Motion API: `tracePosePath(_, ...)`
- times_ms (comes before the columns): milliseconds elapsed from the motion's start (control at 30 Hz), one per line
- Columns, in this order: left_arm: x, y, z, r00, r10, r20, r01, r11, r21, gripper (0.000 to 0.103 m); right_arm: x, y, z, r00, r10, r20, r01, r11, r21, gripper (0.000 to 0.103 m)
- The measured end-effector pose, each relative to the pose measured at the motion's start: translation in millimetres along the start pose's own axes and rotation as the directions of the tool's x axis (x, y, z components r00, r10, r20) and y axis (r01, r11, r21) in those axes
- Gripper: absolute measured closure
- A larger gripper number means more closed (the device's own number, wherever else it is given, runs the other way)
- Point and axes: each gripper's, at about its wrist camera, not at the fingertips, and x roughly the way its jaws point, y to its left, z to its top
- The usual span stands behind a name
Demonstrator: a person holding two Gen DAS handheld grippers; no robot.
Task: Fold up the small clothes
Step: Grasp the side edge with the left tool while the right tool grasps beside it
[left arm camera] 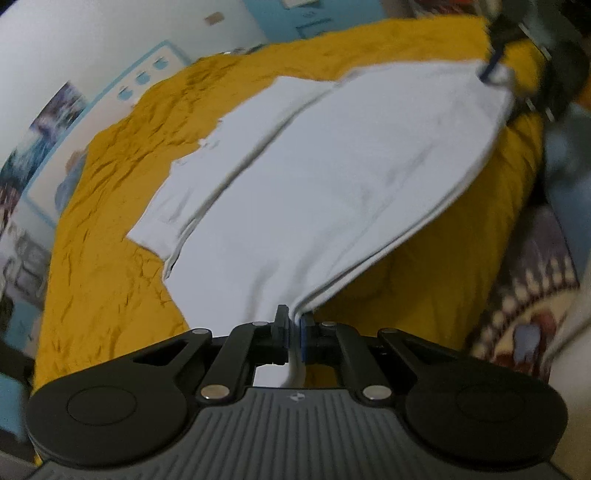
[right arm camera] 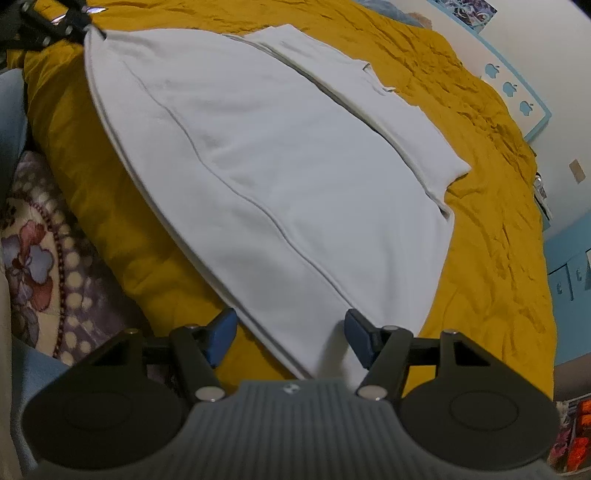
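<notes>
A white garment [left arm camera: 314,177] lies on a mustard-yellow bedspread [left arm camera: 110,221], partly folded, with a folded strip along its far side. My left gripper [left arm camera: 294,328] is shut on a near corner of the garment and holds the edge lifted. In the right wrist view the same garment [right arm camera: 258,166] spreads ahead. My right gripper [right arm camera: 290,332] is open, its blue pads either side of the garment's near corner, nothing held. The left gripper shows at the top left of the right wrist view [right arm camera: 88,31], and the right gripper at the top right of the left wrist view [left arm camera: 491,70].
The bedspread [right arm camera: 498,240] covers the bed up to a white and blue wall [right arm camera: 554,74] with stickers. A patterned blanket [right arm camera: 37,240] lies along the near bed edge, also in the left wrist view [left arm camera: 528,295].
</notes>
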Motion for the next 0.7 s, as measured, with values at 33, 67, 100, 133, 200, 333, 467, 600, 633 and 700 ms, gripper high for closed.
tracePosePath(33, 0, 4, 2, 1.000, -0.002, 0.004, 0.002, 1.000, -0.030, 0.098, 0, 1, 0, 1.000, -0.005, -0.002, 0.005, 1.000, -0.007, 0.042)
tracePosePath(67, -1, 8, 3, 1.000, -0.002, 0.008, 0.002, 0.998, -0.055, 0.098, 1, 2, -1, 1.000, -0.012, -0.004, 0.012, 1.000, -0.015, 0.043)
tracePosePath(100, -2, 12, 5, 1.000, 0.000, 0.013, 0.001, 0.997, -0.077, 0.098, 1, 4, -1, 1.000, -0.019, -0.004, 0.018, 1.000, -0.024, 0.043)
tracePosePath(133, -3, 14, 7, 1.000, 0.001, 0.016, 0.001, 0.996, -0.094, 0.098, 1, 6, -2, 1.000, -0.031, -0.004, 0.031, 0.999, -0.039, 0.044)
tracePosePath(200, -4, 20, 10, 1.000, -0.004, 0.022, 0.006, 0.992, -0.122, 0.098, 2, 8, -4, 0.998, -0.060, -0.006, 0.060, 0.996, -0.068, 0.048)
tracePosePath(333, -5, 22, 14, 1.000, 0.001, 0.025, 0.002, 0.991, -0.132, 0.098, 3, 10, -10, 0.993, -0.115, -0.020, 0.111, 0.986, -0.127, 0.064)
tracePosePath(467, -7, 22, 16, 1.000, 0.014, 0.025, -0.010, 0.989, -0.147, 0.098, -5, 2, -11, 0.990, -0.139, -0.012, 0.137, 0.984, -0.112, 0.102)
tracePosePath(600, -11, 29, 21, 0.998, 0.056, 0.039, -0.048, 0.980, -0.194, 0.098, -20, -7, -4, 0.987, -0.159, 0.037, 0.161, 0.984, -0.072, 0.103)
tracePosePath(633, -12, 31, 22, 0.997, 0.068, 0.044, -0.057, 0.976, -0.209, 0.098, -25, -10, 0, 0.984, -0.172, 0.053, 0.175, 0.983, -0.058, 0.103)
tracePosePath(700, -12, 36, 27, 0.994, 0.093, 0.052, -0.079, 0.969, -0.232, 0.098, -32, -19, 6, 0.975, -0.203, 0.085, 0.206, 0.978, -0.024, 0.103)
